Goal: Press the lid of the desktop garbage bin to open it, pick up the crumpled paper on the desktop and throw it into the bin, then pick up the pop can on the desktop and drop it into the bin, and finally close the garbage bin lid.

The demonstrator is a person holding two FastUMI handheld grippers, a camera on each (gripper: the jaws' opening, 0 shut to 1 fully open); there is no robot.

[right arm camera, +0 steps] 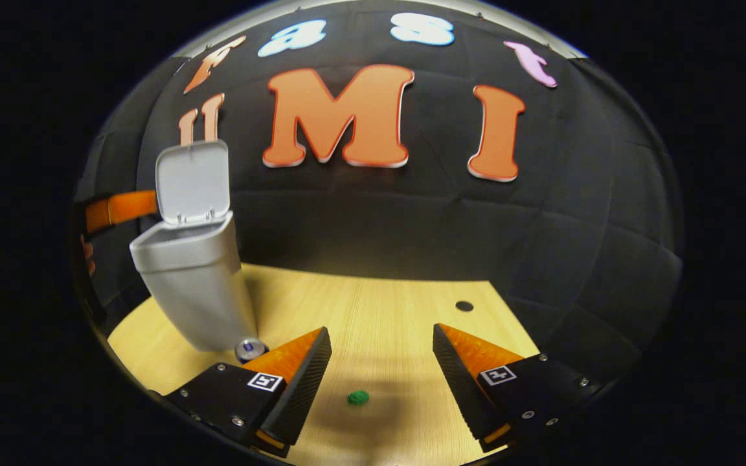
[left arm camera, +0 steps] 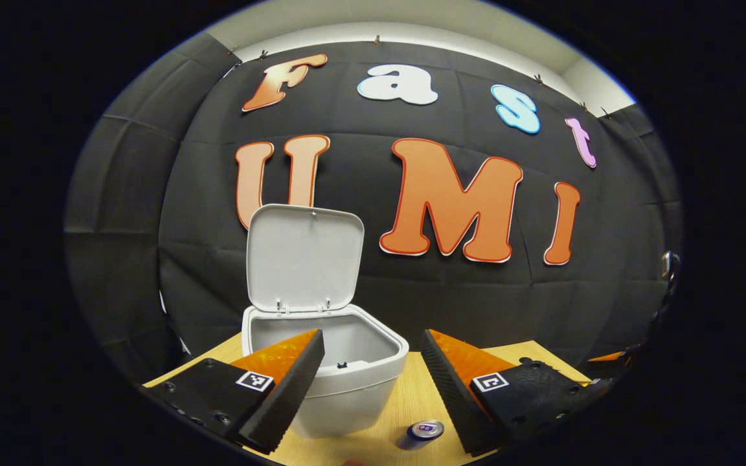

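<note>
The white desktop bin [left arm camera: 353, 395] stands on the wooden table with its lid [left arm camera: 302, 255] flipped up, so the inside shows. My left gripper [left arm camera: 372, 336] hovers open just in front of the bin rim, holding nothing. The pop can [left arm camera: 425, 432] stands on the table below, by the bin's right side. In the right gripper view the bin [right arm camera: 195, 291] and its raised lid [right arm camera: 193, 181] are at the left, with the can [right arm camera: 250, 349] at its foot. A small green crumpled paper [right arm camera: 358, 397] lies on the table between the spread fingers of my open right gripper [right arm camera: 381, 330], which is above it.
The wooden table [right arm camera: 379, 298] reaches back to the black cloth wall. A small dark hole [right arm camera: 464, 305] sits in the tabletop at the far right. An orange part of the other gripper [right arm camera: 120, 207] and a hand show at the left edge behind the bin.
</note>
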